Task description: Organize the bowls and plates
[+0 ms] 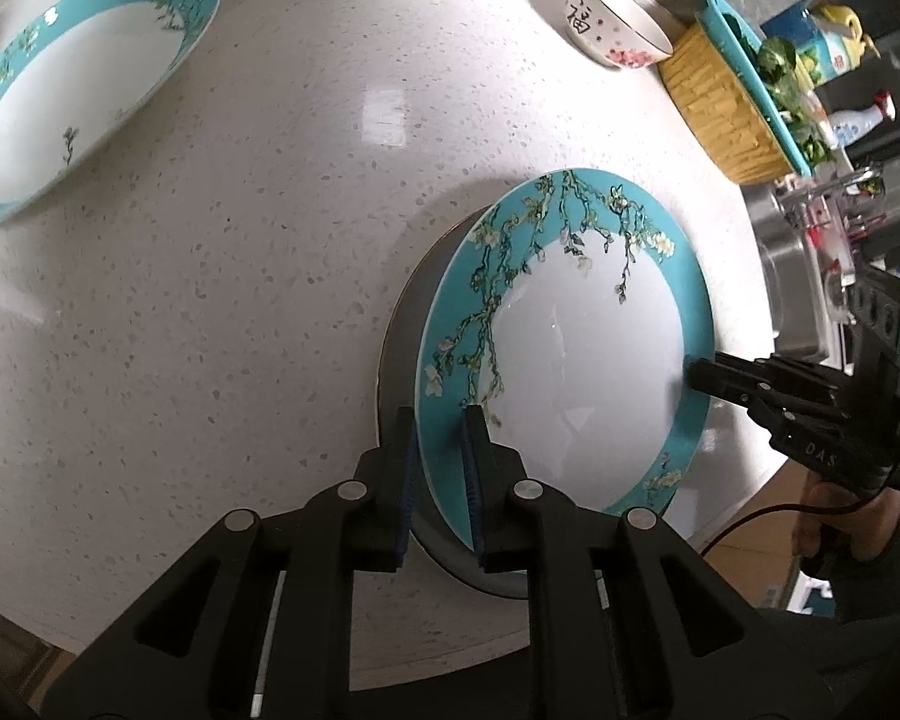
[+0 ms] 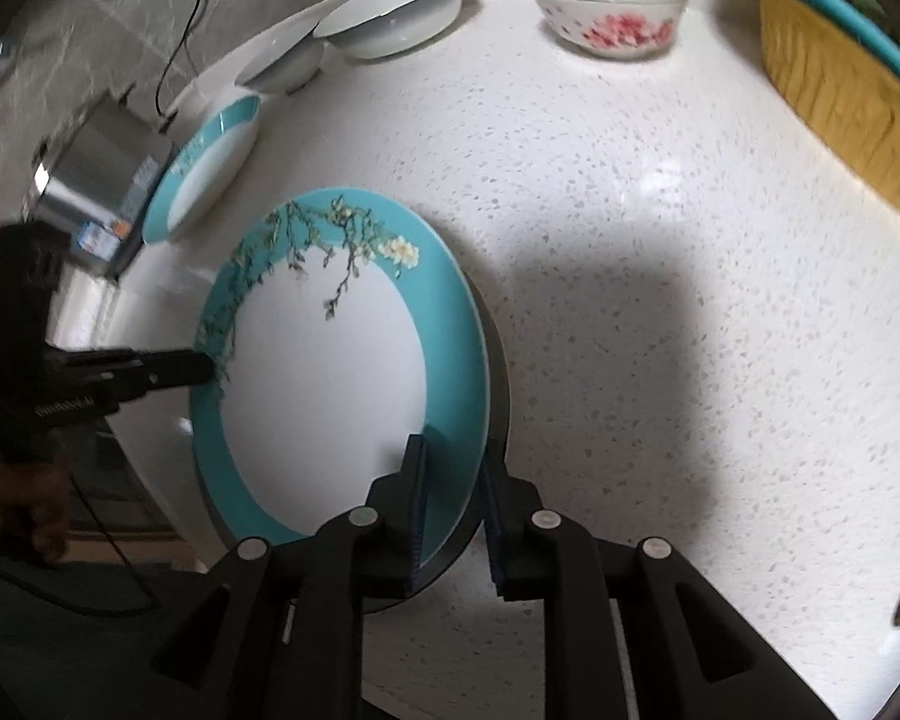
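Partly done, by the look of things. Teal blossom plate (image 1: 570,348) laid on a grey plate (image 1: 403,348) at the near edge of the worktop (image 1: 270,240). Left claw (image 1: 439,450) set narrowly astride the near-left rim; cannot tell whether pressing or slack. Right claw (image 2: 456,504) slightly parted around the right rim, a gap showing beside one pad, so no grip. Still to gather, probably: second teal plate (image 1: 78,90) far left, two white bowls (image 2: 390,6) at the far edge, pink-flowered bowl (image 2: 609,6) far right, all standing apart.
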Demonstrator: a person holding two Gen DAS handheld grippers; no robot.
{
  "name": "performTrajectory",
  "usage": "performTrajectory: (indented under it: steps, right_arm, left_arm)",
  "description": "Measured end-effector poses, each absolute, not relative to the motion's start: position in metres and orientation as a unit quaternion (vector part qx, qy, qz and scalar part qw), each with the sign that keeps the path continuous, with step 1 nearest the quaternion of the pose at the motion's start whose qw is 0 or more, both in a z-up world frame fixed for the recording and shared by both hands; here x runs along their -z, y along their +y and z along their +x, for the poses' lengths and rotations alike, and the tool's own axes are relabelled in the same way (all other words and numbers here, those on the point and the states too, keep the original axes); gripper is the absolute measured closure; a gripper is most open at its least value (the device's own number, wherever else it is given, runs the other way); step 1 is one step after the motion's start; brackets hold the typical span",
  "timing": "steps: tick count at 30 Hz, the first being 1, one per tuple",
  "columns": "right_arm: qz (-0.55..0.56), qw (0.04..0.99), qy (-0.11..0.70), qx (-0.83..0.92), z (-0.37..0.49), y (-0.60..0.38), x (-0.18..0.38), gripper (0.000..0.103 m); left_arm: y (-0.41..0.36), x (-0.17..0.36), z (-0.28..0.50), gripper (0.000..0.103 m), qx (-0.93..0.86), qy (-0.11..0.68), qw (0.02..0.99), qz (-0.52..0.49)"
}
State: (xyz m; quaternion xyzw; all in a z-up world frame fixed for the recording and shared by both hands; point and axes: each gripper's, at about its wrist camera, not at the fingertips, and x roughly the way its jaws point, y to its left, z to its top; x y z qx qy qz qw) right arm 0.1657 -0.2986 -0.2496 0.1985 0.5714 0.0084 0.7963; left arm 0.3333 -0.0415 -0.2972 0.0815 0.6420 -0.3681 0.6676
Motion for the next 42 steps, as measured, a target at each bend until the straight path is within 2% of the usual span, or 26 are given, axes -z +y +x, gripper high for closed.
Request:
performTrajectory:
  steps: [5, 9, 20, 22, 24, 25, 26, 29, 31, 34, 38, 42]
  right_arm:
    - [0.144, 0.795, 0.589, 0.022, 0.169, -0.287, 0.248, 0.081]
    - [0.106, 0.792, 0.600, 0.040, 0.171, -0.279, 0.250, 0.083]
    - [0.132, 0.791, 0.596, 0.044, 0.173, -0.287, 0.250, 0.081]
    - [0.136, 0.789, 0.597, 0.042, 0.173, -0.290, 0.250, 0.071]
    - [0.140, 0.792, 0.593, 0.041, 0.174, -0.292, 0.249, 0.068]
    - [0.141, 0.792, 0.593, 0.042, 0.175, -0.293, 0.248, 0.066]
    - [0.143, 0.792, 0.592, 0.046, 0.174, -0.296, 0.247, 0.065]
    - [0.148, 0.800, 0.579, 0.060, 0.177, -0.305, 0.236, 0.055]
    - [0.153, 0.809, 0.563, 0.072, 0.184, -0.315, 0.224, 0.037]
    - [0.204, 0.831, 0.516, 0.051, 0.202, -0.328, 0.200, 0.020]
    - [0.308, 0.838, 0.447, -0.053, 0.248, -0.324, 0.176, 0.016]
    - [0.313, 0.837, 0.431, -0.123, 0.315, -0.292, 0.169, 0.016]
  left_arm:
    - [-0.055, 0.293, 0.325, 0.085, 0.366, 0.628, 0.674, 0.132]
    - [-0.075, 0.291, 0.318, 0.084, 0.364, 0.616, 0.678, 0.167]
    - [-0.080, 0.292, 0.315, 0.083, 0.369, 0.608, 0.679, 0.180]
    - [-0.082, 0.291, 0.314, 0.080, 0.368, 0.603, 0.683, 0.185]
    - [-0.081, 0.290, 0.316, 0.073, 0.367, 0.602, 0.685, 0.182]
    - [-0.081, 0.292, 0.316, 0.044, 0.360, 0.604, 0.686, 0.186]
    - [-0.079, 0.294, 0.318, 0.024, 0.360, 0.606, 0.686, 0.182]
    - [-0.069, 0.291, 0.324, 0.024, 0.360, 0.606, 0.692, 0.159]
    - [-0.058, 0.285, 0.333, 0.024, 0.359, 0.607, 0.697, 0.128]
    - [-0.030, 0.275, 0.361, 0.024, 0.341, 0.610, 0.712, 0.064]
    - [0.021, 0.269, 0.414, 0.019, 0.281, 0.601, 0.748, -0.008]
    - [0.068, 0.270, 0.466, 0.019, 0.217, 0.589, 0.775, -0.073]
